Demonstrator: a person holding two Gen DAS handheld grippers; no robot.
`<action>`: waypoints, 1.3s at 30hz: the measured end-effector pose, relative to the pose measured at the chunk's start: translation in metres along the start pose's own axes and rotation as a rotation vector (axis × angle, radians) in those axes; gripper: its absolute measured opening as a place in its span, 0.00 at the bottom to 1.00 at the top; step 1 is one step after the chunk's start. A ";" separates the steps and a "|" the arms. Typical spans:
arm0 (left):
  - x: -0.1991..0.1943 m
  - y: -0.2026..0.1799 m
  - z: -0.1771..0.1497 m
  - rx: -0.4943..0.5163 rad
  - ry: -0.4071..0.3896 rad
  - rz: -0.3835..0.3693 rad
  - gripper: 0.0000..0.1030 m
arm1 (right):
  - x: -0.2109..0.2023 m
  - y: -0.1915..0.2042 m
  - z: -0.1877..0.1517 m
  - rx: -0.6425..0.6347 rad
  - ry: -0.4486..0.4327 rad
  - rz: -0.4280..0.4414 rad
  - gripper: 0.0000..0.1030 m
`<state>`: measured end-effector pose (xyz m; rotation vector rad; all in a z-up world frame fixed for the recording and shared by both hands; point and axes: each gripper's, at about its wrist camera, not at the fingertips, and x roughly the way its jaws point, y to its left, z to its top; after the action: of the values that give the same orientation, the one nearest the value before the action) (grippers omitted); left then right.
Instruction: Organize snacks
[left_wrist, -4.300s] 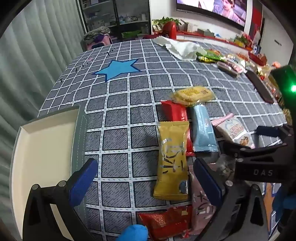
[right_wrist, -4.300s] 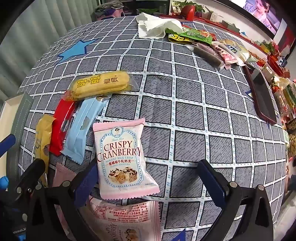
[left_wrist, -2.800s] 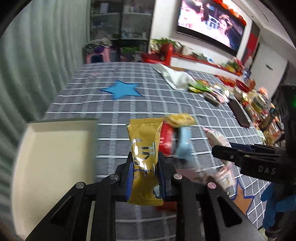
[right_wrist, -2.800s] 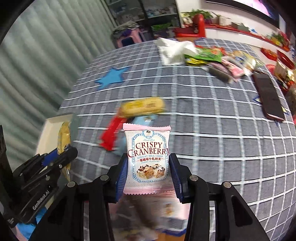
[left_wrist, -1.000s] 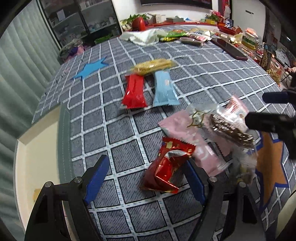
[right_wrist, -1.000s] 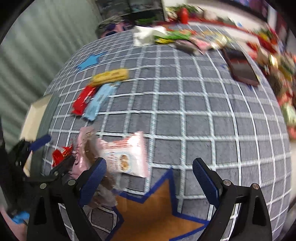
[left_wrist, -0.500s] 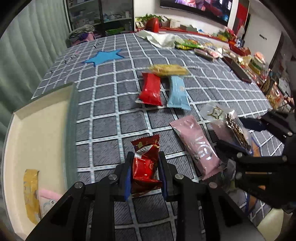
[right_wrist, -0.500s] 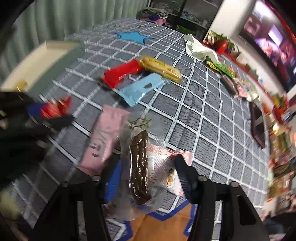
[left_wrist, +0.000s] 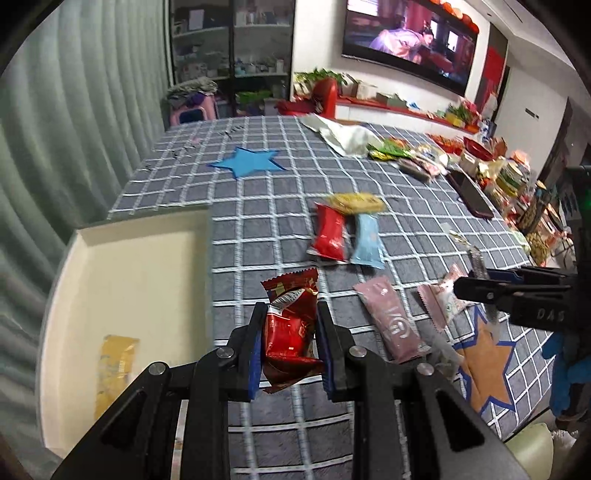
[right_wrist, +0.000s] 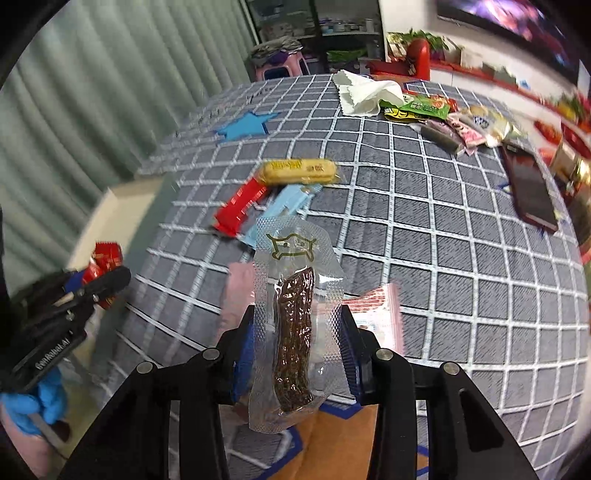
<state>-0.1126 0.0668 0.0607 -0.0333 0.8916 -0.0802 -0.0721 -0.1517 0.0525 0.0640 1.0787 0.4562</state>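
My left gripper (left_wrist: 290, 347) is shut on a crinkled red snack packet (left_wrist: 290, 332) and holds it above the cloth, right of the cream tray (left_wrist: 122, 266). A yellow packet (left_wrist: 114, 365) lies in the tray. My right gripper (right_wrist: 295, 354) is shut on a clear vacuum pack with a dark brown meat strip (right_wrist: 293, 339), lifted above the table. On the cloth lie a red bar (left_wrist: 330, 232), a light blue bar (left_wrist: 367, 240), a yellow cake (left_wrist: 354, 203), a pink bar (left_wrist: 391, 325) and a pink cranberry packet (right_wrist: 376, 314).
The table has a grey checked cloth (left_wrist: 258, 192) with a blue star (left_wrist: 245, 166) and an orange star (left_wrist: 484, 362). At the far right lie a white tissue (right_wrist: 365, 92), several more snacks (right_wrist: 454, 122) and a dark phone (right_wrist: 528, 188).
Both grippers have lifted their packets off the cloth. The left gripper has swung toward the tray with the red packet; the right holds the clear meat pack upright.
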 end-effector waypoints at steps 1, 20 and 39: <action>-0.004 0.005 -0.001 -0.007 -0.009 0.011 0.27 | -0.001 0.003 0.002 0.005 0.000 0.014 0.42; -0.021 0.118 -0.049 -0.196 0.009 0.183 0.27 | 0.055 0.191 0.025 -0.176 0.081 0.266 0.42; -0.030 0.033 -0.042 -0.081 -0.107 0.002 0.82 | 0.020 0.021 -0.008 0.243 -0.093 0.021 1.00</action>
<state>-0.1626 0.1020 0.0555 -0.1108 0.7877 -0.0400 -0.0778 -0.1262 0.0374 0.3086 1.0387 0.3357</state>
